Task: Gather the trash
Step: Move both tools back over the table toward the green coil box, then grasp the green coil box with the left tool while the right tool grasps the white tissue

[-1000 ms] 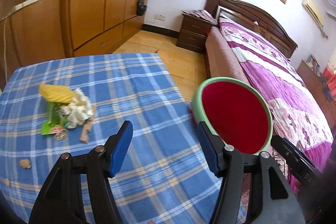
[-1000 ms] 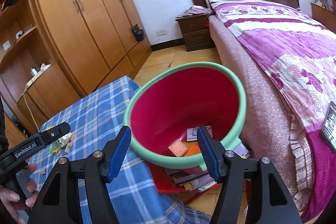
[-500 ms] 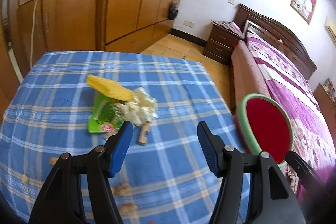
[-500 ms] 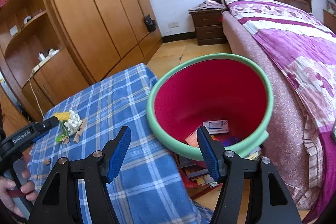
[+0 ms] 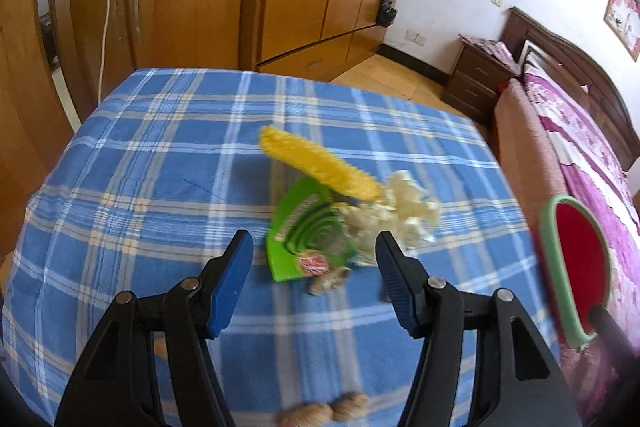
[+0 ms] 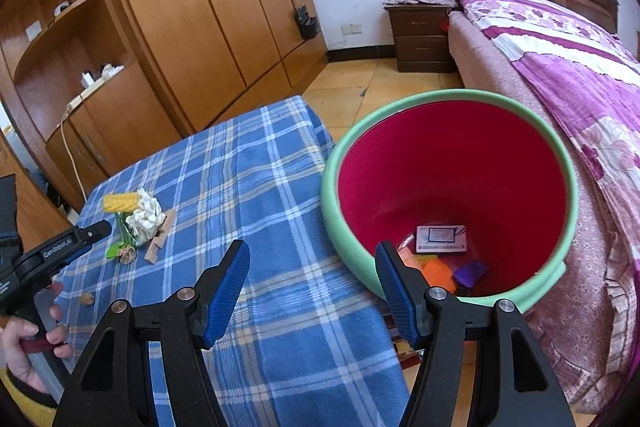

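Note:
A pile of trash lies on the blue plaid table (image 5: 160, 155): a yellow corn cob (image 5: 316, 163), a green wrapper (image 5: 308, 239), crumpled white paper (image 5: 400, 215) and a nutshell (image 5: 328, 281). My left gripper (image 5: 312, 275) is open, just short of the pile. The pile also shows in the right wrist view (image 6: 136, 219), with a wooden clip (image 6: 160, 241). My right gripper (image 6: 312, 291) is open and empty over the table edge, beside the red bin with a green rim (image 6: 448, 187), which holds several items.
More nutshells (image 5: 324, 411) lie on the near table edge. A wooden wardrobe (image 6: 208, 11) stands behind the table. A bed (image 6: 568, 75) lies right of the bin, with a nightstand (image 6: 420, 35) at its head.
My left gripper has swung left from the bin to the trash pile and come close to it. My right gripper has shifted slightly, keeping the bin in view.

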A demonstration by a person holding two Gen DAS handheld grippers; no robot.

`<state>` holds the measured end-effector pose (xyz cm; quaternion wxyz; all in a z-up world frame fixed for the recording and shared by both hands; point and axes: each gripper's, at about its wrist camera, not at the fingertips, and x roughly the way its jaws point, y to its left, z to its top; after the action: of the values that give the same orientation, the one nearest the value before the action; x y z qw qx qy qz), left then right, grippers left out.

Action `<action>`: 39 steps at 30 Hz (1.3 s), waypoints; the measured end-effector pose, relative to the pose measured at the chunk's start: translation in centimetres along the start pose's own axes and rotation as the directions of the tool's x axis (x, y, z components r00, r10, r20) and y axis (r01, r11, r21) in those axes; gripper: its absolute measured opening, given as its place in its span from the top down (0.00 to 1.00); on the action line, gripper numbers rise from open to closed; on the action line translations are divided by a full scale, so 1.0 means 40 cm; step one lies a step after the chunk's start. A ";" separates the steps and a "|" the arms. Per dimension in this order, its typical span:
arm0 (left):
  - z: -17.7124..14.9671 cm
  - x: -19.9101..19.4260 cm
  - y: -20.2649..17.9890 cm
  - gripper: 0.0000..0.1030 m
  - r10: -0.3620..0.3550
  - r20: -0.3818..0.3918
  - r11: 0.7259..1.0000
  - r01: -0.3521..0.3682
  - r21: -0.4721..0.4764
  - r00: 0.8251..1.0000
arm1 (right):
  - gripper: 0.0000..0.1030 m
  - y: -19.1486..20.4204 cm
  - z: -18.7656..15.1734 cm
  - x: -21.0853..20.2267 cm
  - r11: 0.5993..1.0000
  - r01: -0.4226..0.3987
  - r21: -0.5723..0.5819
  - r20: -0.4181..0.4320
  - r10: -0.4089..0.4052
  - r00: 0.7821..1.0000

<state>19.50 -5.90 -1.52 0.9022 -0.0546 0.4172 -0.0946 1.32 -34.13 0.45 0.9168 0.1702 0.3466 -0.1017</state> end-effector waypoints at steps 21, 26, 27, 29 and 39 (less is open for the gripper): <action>-0.006 0.105 0.008 0.38 0.017 -0.050 0.998 -0.014 0.053 0.999 | 0.35 0.010 -0.003 0.067 1.000 -0.008 -0.012 -0.062 0.007 0.998; -0.011 0.086 0.021 0.39 -0.016 -0.036 0.999 0.018 0.046 0.999 | 0.35 0.025 -0.002 0.068 0.999 -0.024 -0.025 -0.064 0.022 0.998; -0.011 0.080 0.023 0.39 -0.020 -0.031 0.999 0.021 0.043 0.999 | 0.35 0.028 -0.001 0.067 0.999 -0.026 -0.029 -0.063 0.025 0.998; -0.011 0.059 0.031 0.39 -0.029 -0.018 0.999 0.029 0.030 0.999 | 0.35 0.037 0.000 0.065 0.999 -0.031 -0.038 -0.060 0.029 0.998; -0.011 -0.035 0.083 0.39 -0.075 0.028 0.996 0.076 -0.040 0.997 | 0.35 0.118 0.018 0.063 0.991 -0.080 -0.104 -0.055 0.075 0.996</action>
<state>18.68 -2.37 -1.35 0.9021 -0.0900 0.4049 -0.1193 5.05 -30.21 0.41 0.9187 0.1369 0.3679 -0.0431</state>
